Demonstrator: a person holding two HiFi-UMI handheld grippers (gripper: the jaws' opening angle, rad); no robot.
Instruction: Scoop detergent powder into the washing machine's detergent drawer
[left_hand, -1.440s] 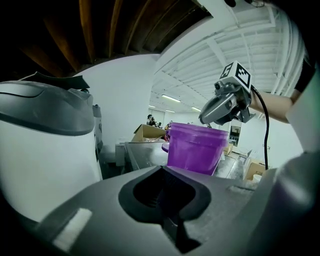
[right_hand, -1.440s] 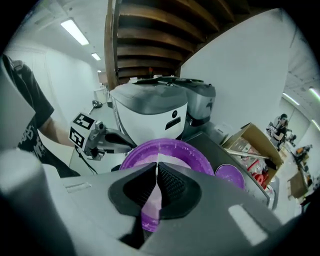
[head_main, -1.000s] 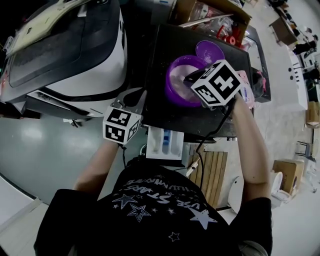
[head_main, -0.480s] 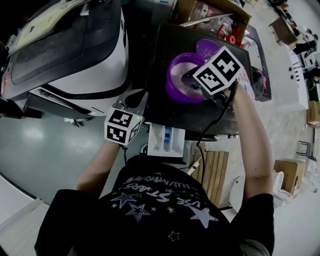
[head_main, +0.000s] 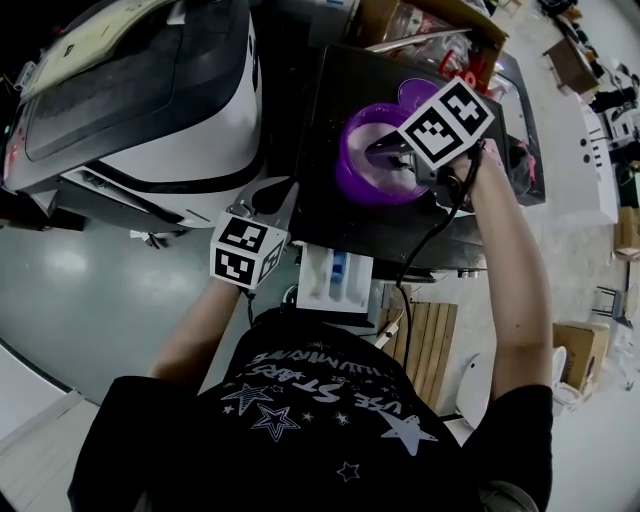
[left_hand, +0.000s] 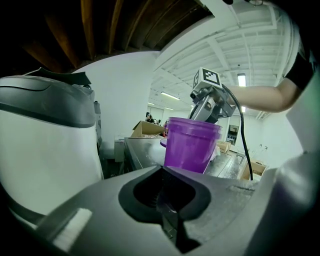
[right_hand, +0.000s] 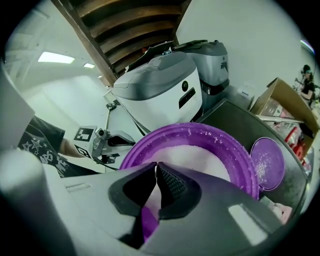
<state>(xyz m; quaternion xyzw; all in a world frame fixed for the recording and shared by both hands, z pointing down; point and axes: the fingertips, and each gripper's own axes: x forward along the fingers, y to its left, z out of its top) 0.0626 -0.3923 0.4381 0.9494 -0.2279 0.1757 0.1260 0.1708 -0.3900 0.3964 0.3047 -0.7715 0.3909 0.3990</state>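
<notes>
While the right gripper (right_hand: 156, 167) hangs over the tub, the left gripper (left_hand: 162, 172) sits lower by the black top's (head_main: 325, 218) front-left corner — 2 tools, well apart.

Right gripper: jaws pinched narrow on a purple scoop handle (right_hand: 145, 222), above the tub's open mouth; the scoop's bowl cannot be seen.
Left gripper: jaws closed together with nothing between them, pointing towards the tub's side.
Purple tub (head_main: 350, 165): upright on the black top, uncovered.
Detergent powder (right_hand: 200, 157): white, filling the tub's lower part, with grains clinging to the inner wall.
Lid (right_hand: 267, 162): purple, flat on the black top just beside the tub, dusted with powder.
Detergent drawer (head_main: 333, 280): white with a blue insert, pulled out below the black top's near edge — between the person's 2 arms.
White-and-grey machine (head_main: 150, 110): left of the black top, lid down.
Cardboard box (right_hand: 282, 100): behind the lid.
</notes>
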